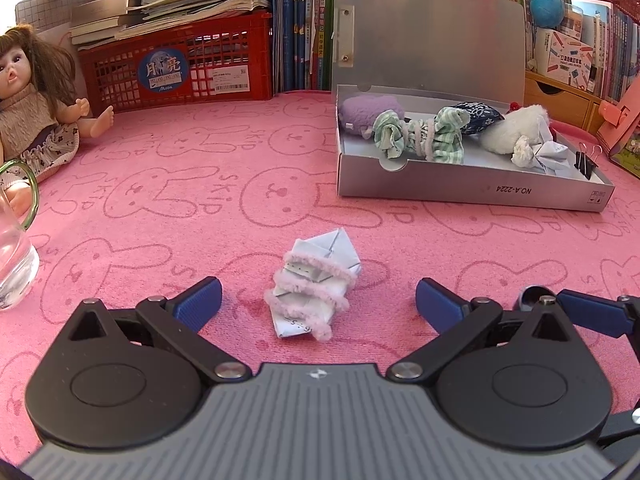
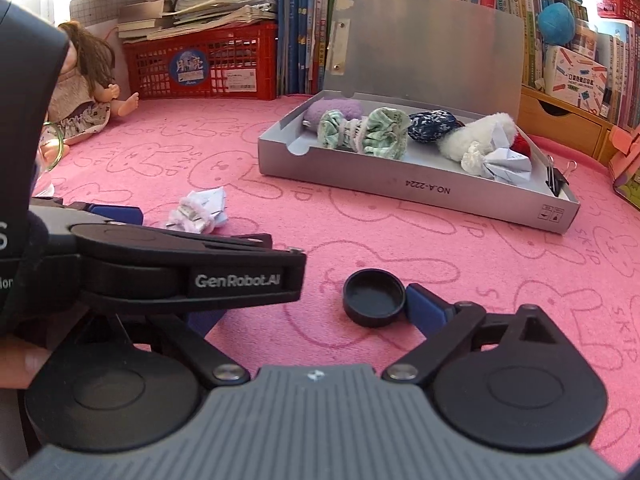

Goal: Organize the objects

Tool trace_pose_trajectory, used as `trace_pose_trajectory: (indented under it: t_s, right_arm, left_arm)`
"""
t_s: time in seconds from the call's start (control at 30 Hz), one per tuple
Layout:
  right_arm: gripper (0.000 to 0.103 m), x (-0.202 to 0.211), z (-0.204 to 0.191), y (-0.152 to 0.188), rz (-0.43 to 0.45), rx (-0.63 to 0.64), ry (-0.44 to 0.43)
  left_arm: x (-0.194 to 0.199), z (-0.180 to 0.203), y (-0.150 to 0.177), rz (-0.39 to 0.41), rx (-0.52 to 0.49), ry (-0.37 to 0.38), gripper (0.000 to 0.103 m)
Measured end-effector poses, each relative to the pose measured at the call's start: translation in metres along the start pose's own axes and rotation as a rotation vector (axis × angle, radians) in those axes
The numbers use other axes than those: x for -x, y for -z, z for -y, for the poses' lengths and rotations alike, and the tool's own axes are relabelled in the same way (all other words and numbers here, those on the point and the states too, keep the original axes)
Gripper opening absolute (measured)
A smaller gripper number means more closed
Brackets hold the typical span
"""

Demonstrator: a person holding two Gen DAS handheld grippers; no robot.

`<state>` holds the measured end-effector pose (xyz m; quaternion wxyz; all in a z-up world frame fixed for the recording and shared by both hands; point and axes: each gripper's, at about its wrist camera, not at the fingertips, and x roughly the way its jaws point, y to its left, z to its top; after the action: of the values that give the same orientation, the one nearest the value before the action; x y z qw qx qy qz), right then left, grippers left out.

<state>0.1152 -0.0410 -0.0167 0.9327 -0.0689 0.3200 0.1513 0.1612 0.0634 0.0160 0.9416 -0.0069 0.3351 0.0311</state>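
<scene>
A folded white paper bound with a fuzzy pink hair tie (image 1: 316, 286) lies on the pink mat between the fingers of my left gripper (image 1: 318, 304), which is open and does not touch it. In the right wrist view a black round cap (image 2: 374, 298) lies rim up on the mat, right against the inner side of the blue right finger (image 2: 424, 308). My right gripper (image 2: 314, 314) is open; its left finger is mostly hidden behind the left tool's black housing (image 2: 188, 276). The paper bundle (image 2: 198, 212) shows beyond that housing.
An open grey box (image 1: 472, 194) at the back right holds scrunchies, a purple fuzzy piece, a navy pouch, white plush, folded paper and a binder clip. A doll (image 1: 32, 108), a red crate (image 1: 180, 68) and books line the back. A glass jug (image 1: 12, 248) stands at the left.
</scene>
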Motion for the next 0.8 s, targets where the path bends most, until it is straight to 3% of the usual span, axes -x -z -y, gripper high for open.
trace_pose_trajectory:
  t_s: [0.23, 0.33, 0.4, 0.67, 0.73, 0.8]
  right_arm:
    - [0.086, 0.009, 0.017, 0.005, 0.007, -0.049, -0.012]
    - [0.075, 0.013, 0.023, 0.008, 0.026, -0.055, 0.01]
    - [0.063, 0.014, 0.024, 0.008, 0.033, -0.06, 0.027]
    - [0.059, 0.006, 0.039, 0.0, 0.03, -0.118, 0.097]
    - [0.051, 0.003, 0.038, -0.001, 0.032, -0.122, 0.111]
    - [0.05, 0.0, 0.039, -0.003, 0.034, -0.128, 0.123]
  left_arm:
    - [0.0, -0.003, 0.0, 0.0, -0.003, 0.012, 0.103]
    - [0.0, -0.004, 0.0, 0.001, 0.002, 0.015, 0.103]
    - [0.001, -0.005, 0.0, 0.002, 0.0, 0.019, 0.103]
    - [0.005, -0.015, 0.002, 0.004, 0.013, 0.013, 0.103]
    - [0.004, -0.01, 0.002, -0.002, -0.007, -0.008, 0.103]
    - [0.002, -0.011, 0.001, -0.003, 0.0, -0.007, 0.103]
